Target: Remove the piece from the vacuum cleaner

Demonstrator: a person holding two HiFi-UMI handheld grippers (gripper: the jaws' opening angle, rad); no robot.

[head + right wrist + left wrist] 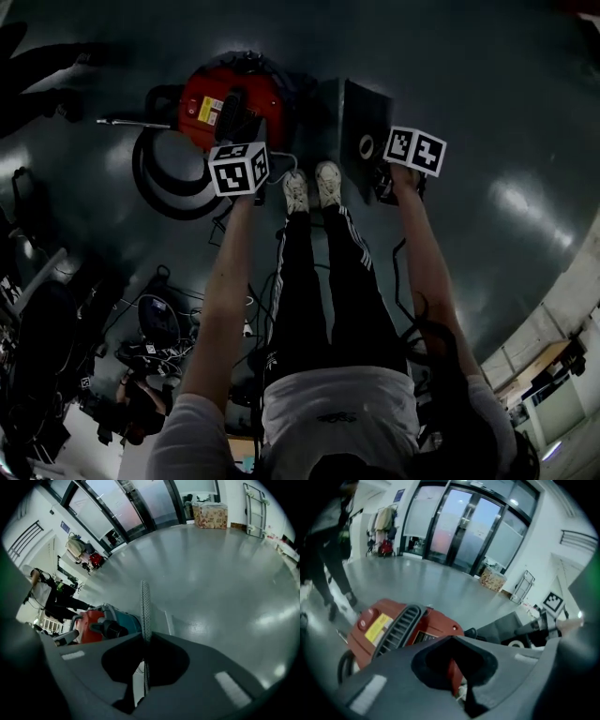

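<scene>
The red vacuum cleaner stands on the dark floor ahead of the person's shoes; its vented top fills the left gripper view. My left gripper hovers over its near side, with jaws together and nothing between them. To the right, my right gripper is shut on a thin, flat dark piece with a round white-rimmed hole. That piece shows edge-on between the jaws and stands clear of the vacuum. It also shows in the left gripper view, as the dark piece.
The coiled hose and a metal wand lie left of the vacuum. The person's white shoes stand between the grippers. Cables trail behind. Another person stands far left. A cardboard box stands by the glass doors.
</scene>
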